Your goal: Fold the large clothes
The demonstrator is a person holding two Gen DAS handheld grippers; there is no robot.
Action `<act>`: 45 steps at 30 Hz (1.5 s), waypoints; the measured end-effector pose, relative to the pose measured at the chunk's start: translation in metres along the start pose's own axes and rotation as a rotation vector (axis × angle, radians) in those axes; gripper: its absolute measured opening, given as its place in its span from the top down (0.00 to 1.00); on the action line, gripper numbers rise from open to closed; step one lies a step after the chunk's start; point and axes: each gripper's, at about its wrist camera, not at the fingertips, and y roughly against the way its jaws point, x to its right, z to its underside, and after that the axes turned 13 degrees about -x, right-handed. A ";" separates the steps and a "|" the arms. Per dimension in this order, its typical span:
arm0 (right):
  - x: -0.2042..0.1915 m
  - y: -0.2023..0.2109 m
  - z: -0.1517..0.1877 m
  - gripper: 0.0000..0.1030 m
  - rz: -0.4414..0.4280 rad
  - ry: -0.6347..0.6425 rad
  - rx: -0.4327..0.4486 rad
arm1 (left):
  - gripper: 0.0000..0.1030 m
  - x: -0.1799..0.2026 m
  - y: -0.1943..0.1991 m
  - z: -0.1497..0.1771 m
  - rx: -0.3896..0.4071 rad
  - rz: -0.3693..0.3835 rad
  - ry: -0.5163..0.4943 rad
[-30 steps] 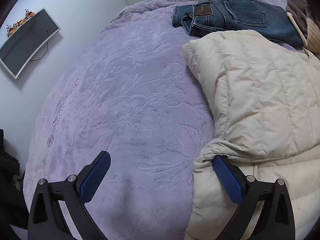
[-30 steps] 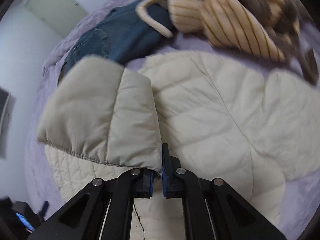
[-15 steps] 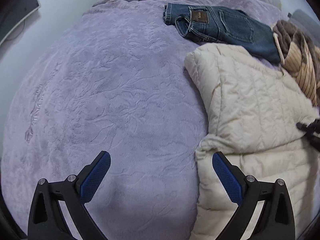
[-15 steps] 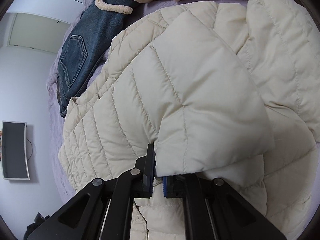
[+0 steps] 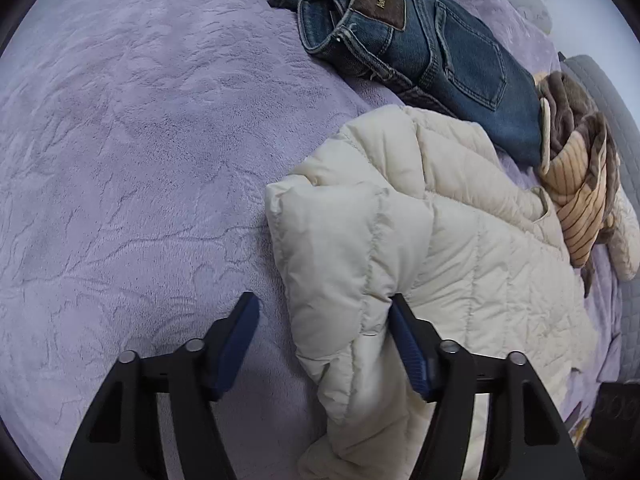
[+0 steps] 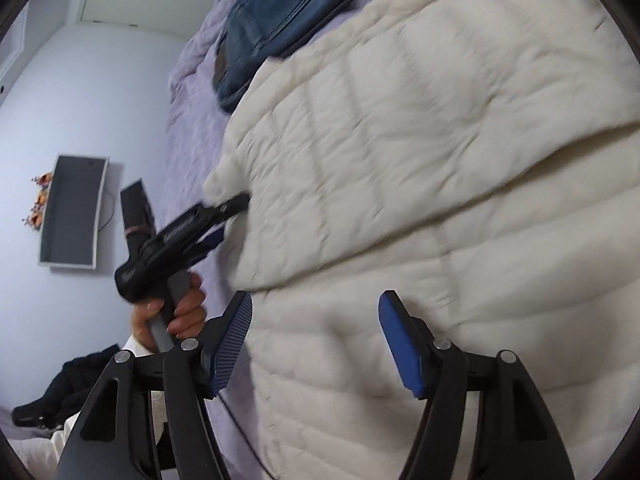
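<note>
A cream quilted puffer jacket lies on the purple bedspread, with one part folded over its body. My left gripper is open, and the jacket's left folded edge bulges between its blue pads without being clamped. In the right wrist view the jacket fills most of the frame. My right gripper is open and empty just above it. The left gripper also shows there, held by a hand at the jacket's left edge.
Folded blue jeans lie at the far side of the bed. A brown and tan striped garment lies to their right. A wall monitor and dark clothes on the floor are beside the bed.
My right gripper has let go of the jacket sleeve and opened; the sleeve now lies folded on the body. My left gripper moved in around the jacket's left edge.
</note>
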 end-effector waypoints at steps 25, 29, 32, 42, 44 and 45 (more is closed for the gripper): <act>-0.030 -0.033 -0.013 0.22 0.093 0.093 0.021 | 0.55 0.003 0.011 -0.019 0.009 -0.059 -0.102; 0.038 0.045 -0.030 0.23 0.155 -0.112 0.222 | 0.55 0.008 0.009 -0.020 0.009 -0.072 -0.100; 0.089 0.080 -0.043 0.40 0.069 -0.313 0.334 | 0.54 0.012 0.010 -0.019 0.006 -0.088 -0.090; 0.121 0.086 -0.035 0.97 0.006 -0.409 0.322 | 0.34 0.004 0.060 0.017 0.097 -0.166 -0.015; 0.124 0.084 -0.027 0.97 0.002 -0.424 0.314 | 0.34 0.006 0.059 0.023 0.096 -0.154 -0.002; 0.124 0.084 -0.025 0.97 0.004 -0.425 0.311 | 0.34 0.009 0.055 0.026 0.089 -0.162 -0.003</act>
